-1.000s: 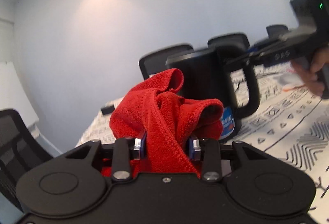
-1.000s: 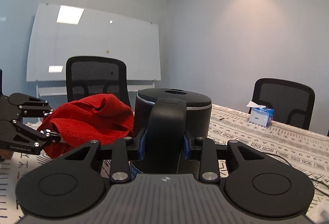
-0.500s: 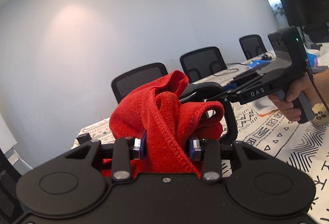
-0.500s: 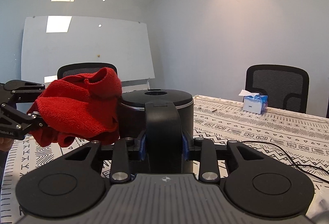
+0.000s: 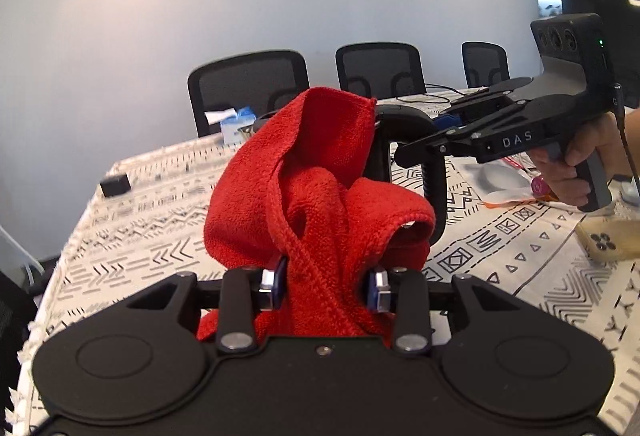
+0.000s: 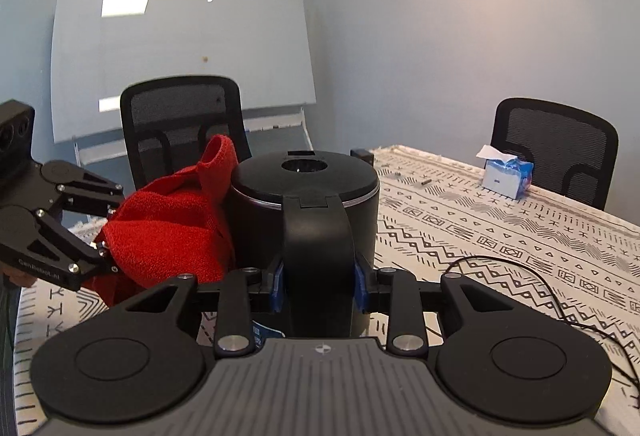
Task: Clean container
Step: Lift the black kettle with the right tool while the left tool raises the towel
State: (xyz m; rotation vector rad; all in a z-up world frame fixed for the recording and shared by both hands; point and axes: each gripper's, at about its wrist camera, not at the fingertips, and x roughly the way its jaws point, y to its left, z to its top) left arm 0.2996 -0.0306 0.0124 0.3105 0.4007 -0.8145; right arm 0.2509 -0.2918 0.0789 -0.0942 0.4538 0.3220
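Pale blue walls, a whiteboard [image 6: 180, 55] at the far left, and a long table [image 6: 500, 236] under a black-and-white patterned cloth, with black mesh chairs [image 6: 554, 151] around it. On that table stands the black kettle [image 6: 304, 211], lid on, its handle [image 6: 318, 260] facing the right gripper [image 6: 318, 286], whose blue-padded fingers are clamped on either side of that handle. To the kettle's left, the left gripper [image 5: 326, 286] is closed on a bunched red cloth [image 5: 320, 195], and the cloth is pressed against the kettle's left side, rising just above the lid rim. From the left wrist camera, the cloth hides most of the kettle; only the handle shows behind it. A blue tissue box [image 6: 506, 175] sits on the far right of the table, and a thin black cable [image 6: 520, 276] trails across the cloth on the near right.
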